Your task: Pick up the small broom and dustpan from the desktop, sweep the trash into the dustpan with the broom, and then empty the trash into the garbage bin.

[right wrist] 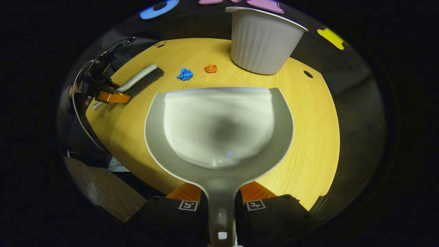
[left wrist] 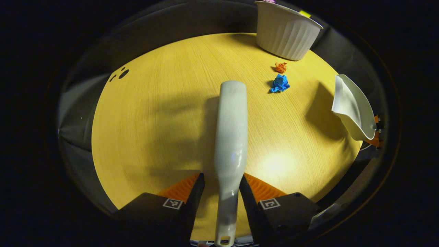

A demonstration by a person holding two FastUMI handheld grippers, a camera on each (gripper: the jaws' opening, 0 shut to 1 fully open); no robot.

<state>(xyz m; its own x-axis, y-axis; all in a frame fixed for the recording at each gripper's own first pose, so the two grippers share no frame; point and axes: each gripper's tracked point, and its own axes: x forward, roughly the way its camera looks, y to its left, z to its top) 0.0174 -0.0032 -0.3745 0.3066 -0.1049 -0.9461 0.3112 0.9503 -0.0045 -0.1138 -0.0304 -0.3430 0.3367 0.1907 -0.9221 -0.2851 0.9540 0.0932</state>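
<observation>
My left gripper (left wrist: 223,185) is shut on the handle of the small white broom (left wrist: 230,130), which points forward over the wooden table (left wrist: 154,130). Ahead and to the right lie a blue crumpled paper (left wrist: 280,83) and an orange one (left wrist: 281,67). My right gripper (right wrist: 221,195) is shut on the handle of the grey-white dustpan (right wrist: 219,130), held above the table's near edge. In the right gripper view, the broom (right wrist: 139,80) and left gripper (right wrist: 109,96) are at the far left, near the blue paper (right wrist: 185,73) and orange paper (right wrist: 210,68).
A white ribbed garbage bin (right wrist: 262,41) stands at the table's far edge, just behind the orange paper; the left gripper view has this bin (left wrist: 286,31) at top right. The dustpan (left wrist: 353,106) hangs at the right there. Dark cable holes (left wrist: 123,73) mark the tabletop.
</observation>
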